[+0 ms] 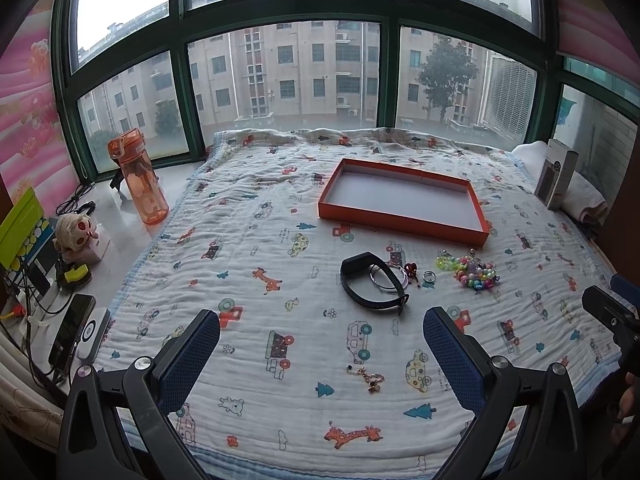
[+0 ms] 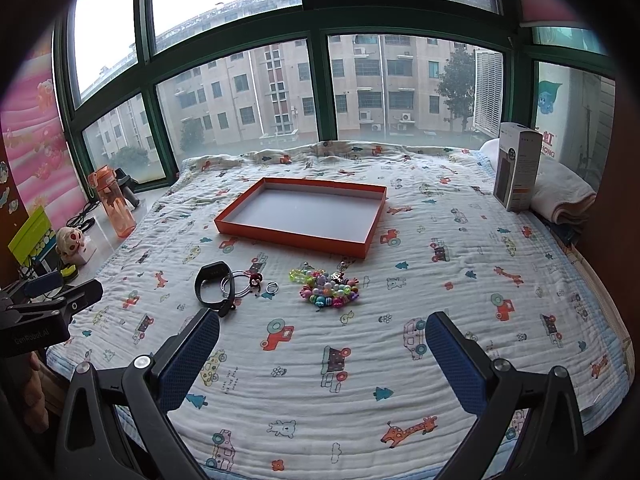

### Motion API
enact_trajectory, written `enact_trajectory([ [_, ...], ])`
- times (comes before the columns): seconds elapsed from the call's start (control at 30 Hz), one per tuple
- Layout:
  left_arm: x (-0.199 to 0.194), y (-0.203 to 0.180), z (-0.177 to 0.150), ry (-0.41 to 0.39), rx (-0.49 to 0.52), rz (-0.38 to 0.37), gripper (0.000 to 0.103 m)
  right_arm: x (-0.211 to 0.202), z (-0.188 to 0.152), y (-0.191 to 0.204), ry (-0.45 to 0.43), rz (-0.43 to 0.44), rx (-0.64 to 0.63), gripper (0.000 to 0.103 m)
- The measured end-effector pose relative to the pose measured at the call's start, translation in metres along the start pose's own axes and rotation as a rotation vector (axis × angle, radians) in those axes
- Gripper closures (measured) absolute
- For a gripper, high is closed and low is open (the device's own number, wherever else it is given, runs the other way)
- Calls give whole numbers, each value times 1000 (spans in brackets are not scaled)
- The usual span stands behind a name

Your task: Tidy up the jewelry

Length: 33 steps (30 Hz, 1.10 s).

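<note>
An empty orange tray (image 1: pixel 404 222) (image 2: pixel 296 238) lies on the printed blanket. In front of it lie a black wristband (image 1: pixel 374 288) (image 2: pixel 212 286), thin silver bangles (image 1: pixel 386 278) (image 2: pixel 235 283), a small red charm (image 1: pixel 411 269) (image 2: pixel 256 279), a silver ring (image 1: pixel 429 276) (image 2: pixel 271 287) and colourful bead bracelets (image 1: pixel 474 270) (image 2: pixel 328 290). A gold chain bracelet (image 1: pixel 370 378) lies between my left gripper's fingers. My left gripper (image 1: pixel 322 344) is open and empty, near the wristband. My right gripper (image 2: pixel 322 344) is open and empty, in front of the beads.
An orange water bottle (image 1: pixel 142 178) (image 2: pixel 114 206), a plush toy (image 1: pixel 76 236), phones and cables stand on the sill at left. A white carton (image 1: pixel 558 178) (image 2: pixel 516 168) and folded towel (image 2: pixel 564 196) sit at the right. The window runs behind.
</note>
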<state>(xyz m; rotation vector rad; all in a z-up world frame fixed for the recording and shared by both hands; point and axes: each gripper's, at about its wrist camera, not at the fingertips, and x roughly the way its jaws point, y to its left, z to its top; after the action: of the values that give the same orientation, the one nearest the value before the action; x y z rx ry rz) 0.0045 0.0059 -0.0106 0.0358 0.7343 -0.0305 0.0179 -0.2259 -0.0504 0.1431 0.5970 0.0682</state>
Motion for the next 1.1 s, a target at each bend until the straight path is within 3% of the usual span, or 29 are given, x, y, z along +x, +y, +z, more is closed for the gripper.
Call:
enact_trajectory([
  [0.5,10,0,-4,17,7,-19,0,1,1,-1,2,1,2,0],
  [0.87,30,4,-29,65,51,-123,0,12,-1,0,13,30,-3,0],
  [1.1,55,-16,-57,146,148,-212,15,32,-10,2,51,60,-11,0],
])
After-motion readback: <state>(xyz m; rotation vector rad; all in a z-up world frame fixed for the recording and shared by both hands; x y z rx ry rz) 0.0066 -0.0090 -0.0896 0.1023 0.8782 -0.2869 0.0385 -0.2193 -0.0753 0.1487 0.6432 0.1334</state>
